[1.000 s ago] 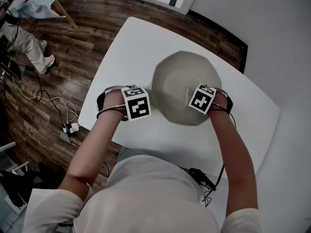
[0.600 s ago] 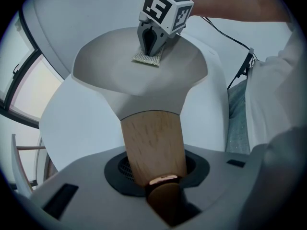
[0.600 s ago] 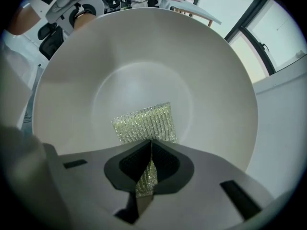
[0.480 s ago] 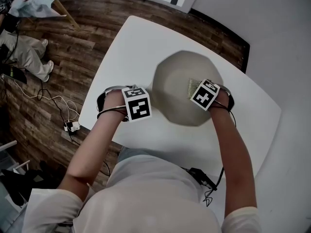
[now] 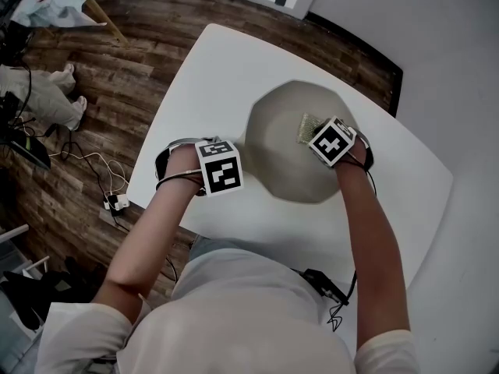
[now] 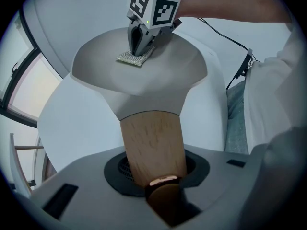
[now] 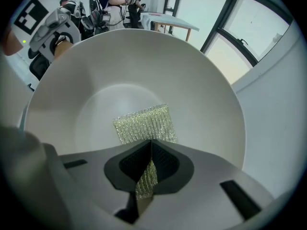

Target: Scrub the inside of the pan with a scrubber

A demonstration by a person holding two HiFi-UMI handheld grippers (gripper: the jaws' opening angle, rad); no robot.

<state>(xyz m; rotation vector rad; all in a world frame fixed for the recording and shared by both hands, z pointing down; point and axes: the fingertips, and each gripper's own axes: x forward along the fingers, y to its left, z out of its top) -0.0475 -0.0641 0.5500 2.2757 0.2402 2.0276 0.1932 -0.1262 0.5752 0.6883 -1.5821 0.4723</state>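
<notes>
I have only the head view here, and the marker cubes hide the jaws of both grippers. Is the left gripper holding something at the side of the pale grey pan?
Observer: Yes. The left gripper is shut on the light wooden handle of the pale grey pan.
Operator: And the right gripper, does it really hold the scrubber?
Observer: It does. The right gripper pinches one edge of the glittery green-silver mesh scrubber.
Operator: Does the scrubber touch the pan?
Observer: Yes, its free part lies flat on the pan's inner floor.
</notes>
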